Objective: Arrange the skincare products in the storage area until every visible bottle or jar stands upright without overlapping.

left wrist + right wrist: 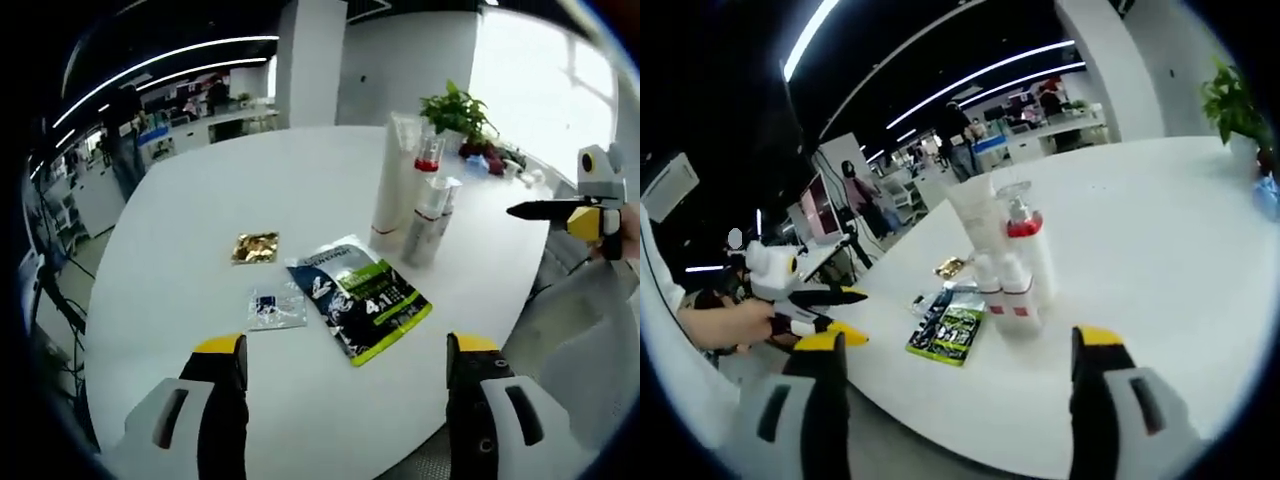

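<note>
Several skincare products stand upright in a tight cluster on the white table (200, 200): a tall white tube (392, 185), a clear bottle with a red band (428, 155) and two small silver-white tubes (430, 220). A dark sachet pack with a green label (360, 297), a gold sachet (255, 247) and a small clear sachet (275, 305) lie flat nearer to me. My left gripper (345, 350) is open over the near table edge, holding nothing. My right gripper (960, 345) is open too, short of the cluster (1005, 260) and the dark pack (950, 330).
A potted plant (455, 110) stands behind the cluster near the far table edge. The right gripper (560, 212) hovers off the table's right side. A hand (725, 325) holds the left gripper (820, 310) at the left. An office with people lies beyond.
</note>
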`<state>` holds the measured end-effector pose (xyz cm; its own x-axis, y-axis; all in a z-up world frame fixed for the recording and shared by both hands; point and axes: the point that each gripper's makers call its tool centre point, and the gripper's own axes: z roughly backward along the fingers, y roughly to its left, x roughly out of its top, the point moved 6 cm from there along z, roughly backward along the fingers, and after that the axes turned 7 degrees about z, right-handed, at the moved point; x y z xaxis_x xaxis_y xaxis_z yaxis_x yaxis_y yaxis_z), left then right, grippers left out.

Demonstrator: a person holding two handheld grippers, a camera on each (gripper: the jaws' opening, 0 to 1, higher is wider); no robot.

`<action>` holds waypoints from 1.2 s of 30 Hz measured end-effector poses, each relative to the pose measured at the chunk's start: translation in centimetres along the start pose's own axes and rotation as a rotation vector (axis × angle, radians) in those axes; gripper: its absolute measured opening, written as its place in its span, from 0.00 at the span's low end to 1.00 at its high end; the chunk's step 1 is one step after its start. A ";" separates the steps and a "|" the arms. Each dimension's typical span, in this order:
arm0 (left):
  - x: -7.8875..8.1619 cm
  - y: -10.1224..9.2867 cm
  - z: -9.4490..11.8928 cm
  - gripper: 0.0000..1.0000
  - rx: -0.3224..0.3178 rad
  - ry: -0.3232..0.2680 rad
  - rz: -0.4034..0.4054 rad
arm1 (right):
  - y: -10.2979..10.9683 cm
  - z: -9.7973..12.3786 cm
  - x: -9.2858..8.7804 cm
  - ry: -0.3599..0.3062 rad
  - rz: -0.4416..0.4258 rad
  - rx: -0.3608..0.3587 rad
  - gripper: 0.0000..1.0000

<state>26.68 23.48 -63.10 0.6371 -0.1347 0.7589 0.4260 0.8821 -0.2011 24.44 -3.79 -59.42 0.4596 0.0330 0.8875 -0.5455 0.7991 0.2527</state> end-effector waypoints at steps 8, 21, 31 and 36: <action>-0.4 -0.2 1.5 0.84 0.000 -0.017 0.003 | -0.1 0.2 0.0 0.000 0.004 -0.002 0.96; -0.8 -0.3 3.1 0.87 0.008 -0.022 0.042 | -0.4 0.7 -0.2 0.010 0.020 -0.013 1.00; -0.9 0.1 3.2 0.87 0.018 -0.014 0.039 | -0.7 0.7 -0.4 0.016 0.014 -0.015 1.00; -0.7 0.2 3.0 0.88 0.018 -0.005 0.026 | -0.9 0.6 -0.4 0.015 0.009 -0.018 1.00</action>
<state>24.38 25.13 -61.84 0.6447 -0.1099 0.7565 0.3980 0.8931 -0.2094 24.34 -4.89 -59.76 0.4648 0.0494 0.8840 -0.5372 0.8094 0.2372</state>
